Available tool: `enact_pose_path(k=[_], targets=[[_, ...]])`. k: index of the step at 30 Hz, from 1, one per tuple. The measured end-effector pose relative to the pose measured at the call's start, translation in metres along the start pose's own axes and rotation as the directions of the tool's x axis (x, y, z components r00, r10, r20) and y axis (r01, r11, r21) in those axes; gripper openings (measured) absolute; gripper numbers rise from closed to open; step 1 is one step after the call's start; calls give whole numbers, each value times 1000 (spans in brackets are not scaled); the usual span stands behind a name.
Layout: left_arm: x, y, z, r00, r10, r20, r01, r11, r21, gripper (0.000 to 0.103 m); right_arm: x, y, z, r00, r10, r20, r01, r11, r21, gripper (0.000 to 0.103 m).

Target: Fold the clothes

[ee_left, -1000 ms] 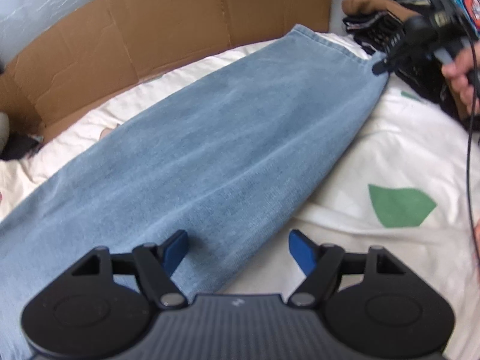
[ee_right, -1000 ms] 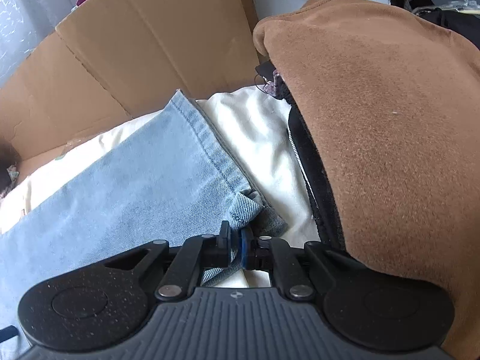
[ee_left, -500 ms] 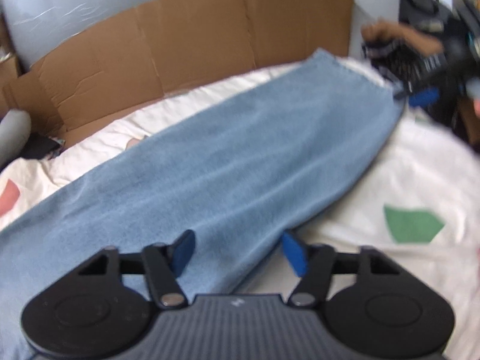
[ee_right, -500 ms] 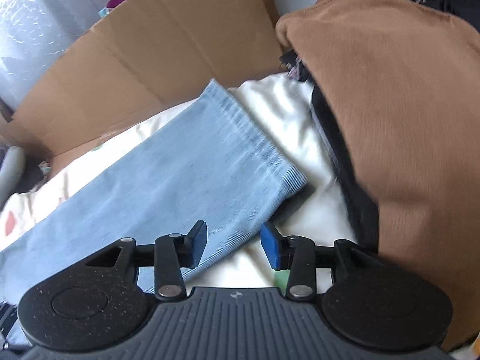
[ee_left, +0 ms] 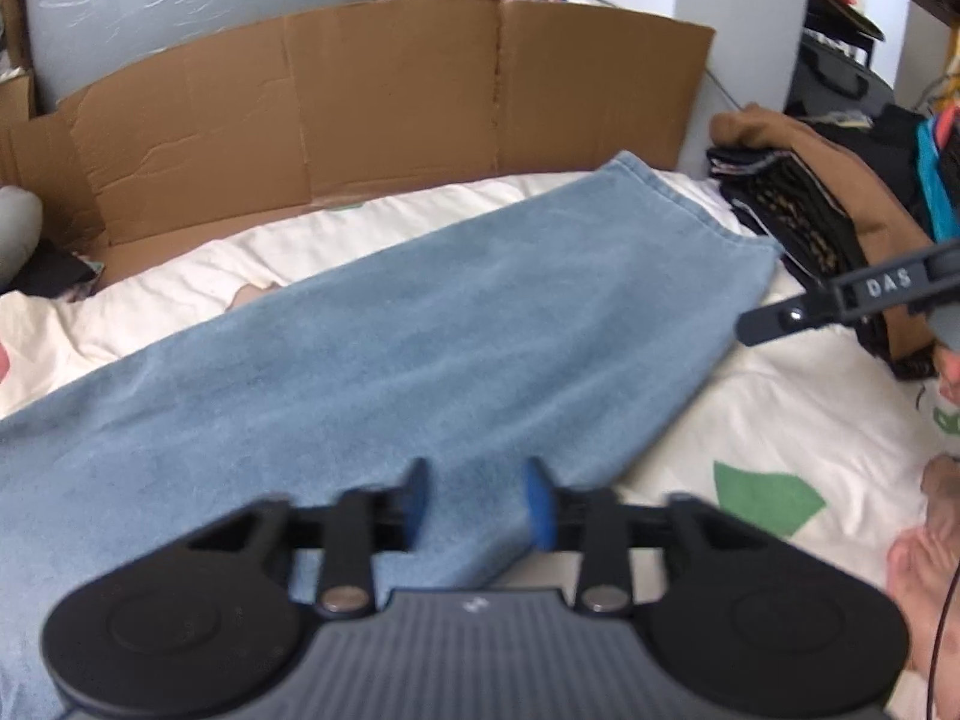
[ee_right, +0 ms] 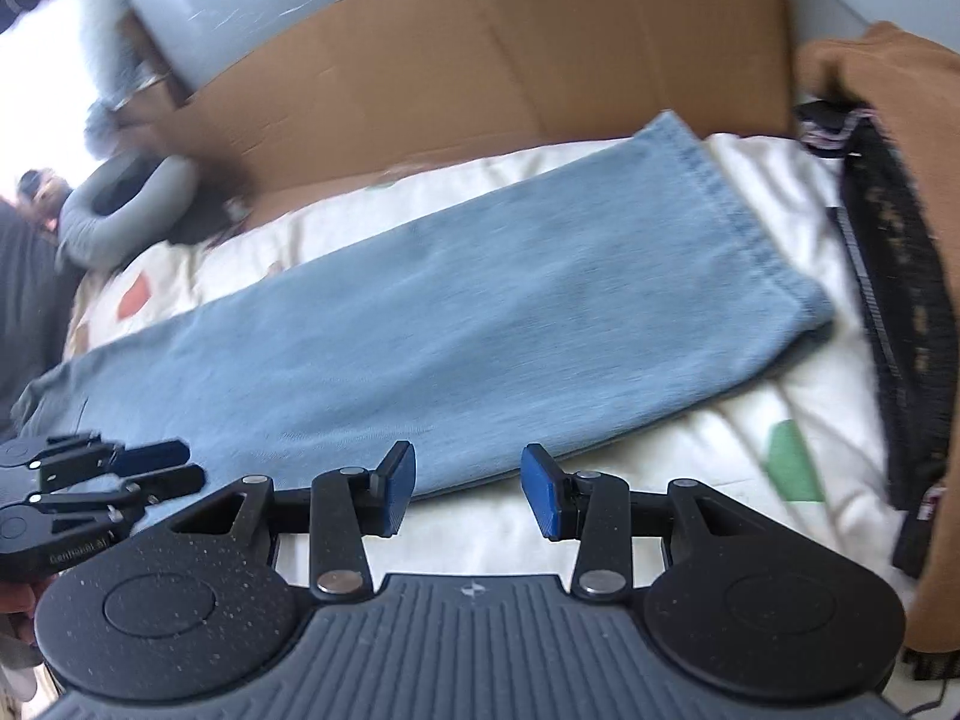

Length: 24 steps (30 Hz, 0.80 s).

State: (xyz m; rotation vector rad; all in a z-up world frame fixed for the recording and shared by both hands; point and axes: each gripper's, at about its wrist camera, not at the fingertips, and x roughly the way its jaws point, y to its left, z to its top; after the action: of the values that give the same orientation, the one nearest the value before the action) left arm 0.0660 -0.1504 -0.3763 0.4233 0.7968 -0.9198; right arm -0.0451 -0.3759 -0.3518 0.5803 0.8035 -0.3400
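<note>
Fingers of the left gripper [ee_left: 475, 507] stand partly apart over the near edge of the jeans [ee_left: 420, 348], with a ridge of denim rising between the blue pads; its jaws have just been opening a little after closing in, and whether the pads press the cloth I cannot tell. On the right gripper [ee_right: 467, 495] the jaws have just been opening, and now they hang apart with nothing between them, above the white bed sheet [ee_right: 720, 456] just beside the denim's near edge. Laid flat on the sheet, the jeans run lengthwise from the lower left up to the far right, their stitched hem end [ee_right: 750, 222] pointing toward the cardboard [ee_right: 480, 60] and the pile of brown and black clothes [ee_right: 888, 210]
</note>
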Motion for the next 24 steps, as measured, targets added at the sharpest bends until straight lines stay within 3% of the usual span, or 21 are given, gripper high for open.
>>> enact_pose_path(k=[3, 6, 8, 9, 10, 13, 18, 24], targets=[[4, -5, -5, 1000, -7, -27, 8, 1000, 21, 50, 4, 6, -4, 1000, 20, -22, -20, 1000, -5, 47], [11, -10, -11, 999, 11, -53, -8, 998, 67, 57, 6, 12, -8, 999, 33, -39, -34, 999, -19, 47], [15, -11, -15, 997, 23, -70, -17, 997, 81, 55, 7, 15, -11, 998, 40, -50, -41, 999, -26, 47], [16, -9, -16, 997, 22, -76, -16, 997, 73, 46, 9, 17, -11, 998, 42, -55, -43, 999, -29, 47], [18, -7, -17, 996, 20, -82, -15, 998, 65, 30, 11, 19, -12, 997, 44, -61, -46, 998, -34, 47], [15, 0, -16, 997, 4, -73, -3, 1000, 16, 16, 17, 25, -13, 996, 51, -79, -55, 997, -59, 47], [8, 9, -8, 999, -14, -44, 12, 999, -48, 7, 28, 38, -15, 993, 64, -104, -76, 990, -116, 47], [7, 17, -2, 999, -26, -28, 23, 995, -101, 5, 39, 55, -7, 994, 65, -88, -79, 983, -167, 47]])
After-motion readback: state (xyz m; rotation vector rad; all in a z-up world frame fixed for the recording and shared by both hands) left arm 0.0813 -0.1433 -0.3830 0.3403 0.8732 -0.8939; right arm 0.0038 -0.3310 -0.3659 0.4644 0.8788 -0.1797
